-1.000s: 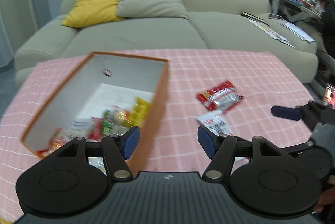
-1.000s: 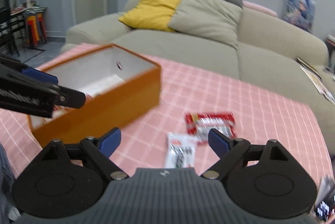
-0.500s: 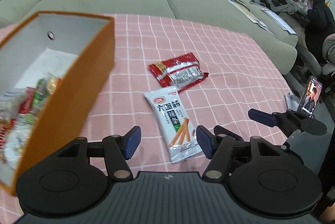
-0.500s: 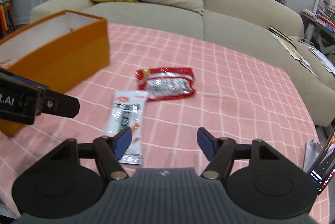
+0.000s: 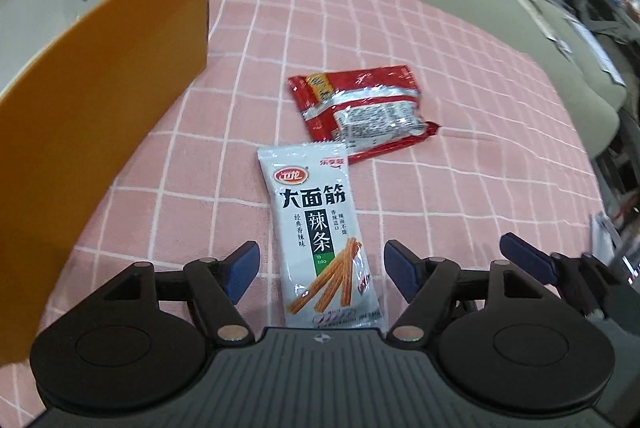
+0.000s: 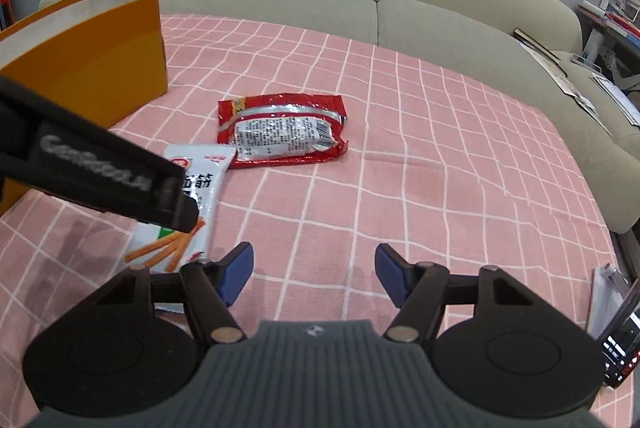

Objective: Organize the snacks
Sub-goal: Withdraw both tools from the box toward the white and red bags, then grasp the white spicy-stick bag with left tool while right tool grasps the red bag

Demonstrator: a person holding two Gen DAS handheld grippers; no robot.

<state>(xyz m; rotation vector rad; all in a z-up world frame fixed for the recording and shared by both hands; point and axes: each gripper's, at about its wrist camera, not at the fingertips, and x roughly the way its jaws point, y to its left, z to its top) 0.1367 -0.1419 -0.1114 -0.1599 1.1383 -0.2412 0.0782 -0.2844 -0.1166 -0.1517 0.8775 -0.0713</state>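
The left gripper (image 5: 322, 268) has been lowered from beside the orange box (image 5: 100, 76); its opening jaws now straddle, untouched, the white snack packet (image 5: 316, 224) on the pink cloth (image 5: 460, 156), near the red packet (image 5: 360, 108). The right gripper (image 6: 312, 274) is held spread, empty.

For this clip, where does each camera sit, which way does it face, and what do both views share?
Left wrist: on the left gripper, angled down at the white snack packet between its opening jaws; the right gripper's finger shows at right.
Right wrist: on the right gripper, facing bare pink checked cloth; the left gripper's finger crosses at left.
Shared: white packet, red packet, orange box, sofa.
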